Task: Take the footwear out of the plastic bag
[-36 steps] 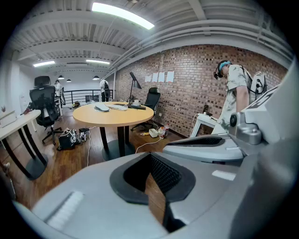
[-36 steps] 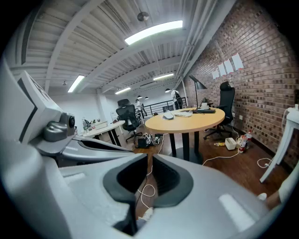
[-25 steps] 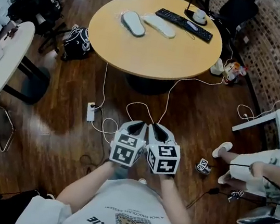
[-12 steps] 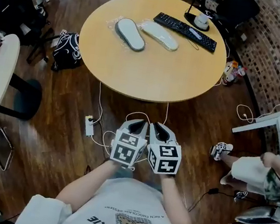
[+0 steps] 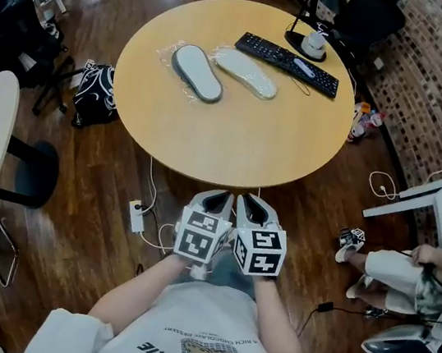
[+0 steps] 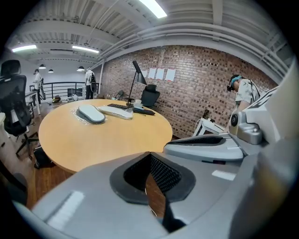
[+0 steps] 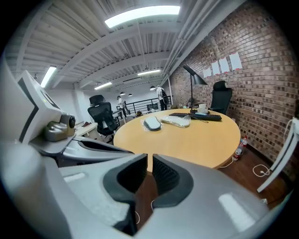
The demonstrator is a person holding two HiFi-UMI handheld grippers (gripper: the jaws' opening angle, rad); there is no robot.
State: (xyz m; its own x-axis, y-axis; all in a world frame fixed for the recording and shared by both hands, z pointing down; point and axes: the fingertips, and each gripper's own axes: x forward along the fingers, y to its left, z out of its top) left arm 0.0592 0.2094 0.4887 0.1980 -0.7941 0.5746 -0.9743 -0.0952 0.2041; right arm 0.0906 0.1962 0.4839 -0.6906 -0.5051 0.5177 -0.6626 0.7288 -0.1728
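facing the table [image 5: 226, 152] edge, left gripper [image 5: 215, 202] and right gripper [image 5: 252, 209] are closed, empty.

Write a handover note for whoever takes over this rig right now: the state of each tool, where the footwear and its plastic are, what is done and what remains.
Left tool: shut, empty, held low in front of the body, short of the round table.
Right tool: shut, empty, right beside the left one.
Footwear: grey slipper and pale slipper lie side by side on the table's far half, near the keyboard. Both appear to be still in clear plastic.
Done: nothing yet.
Left: reach over, pin the plastic with one tool, pull each slipper out with the other.
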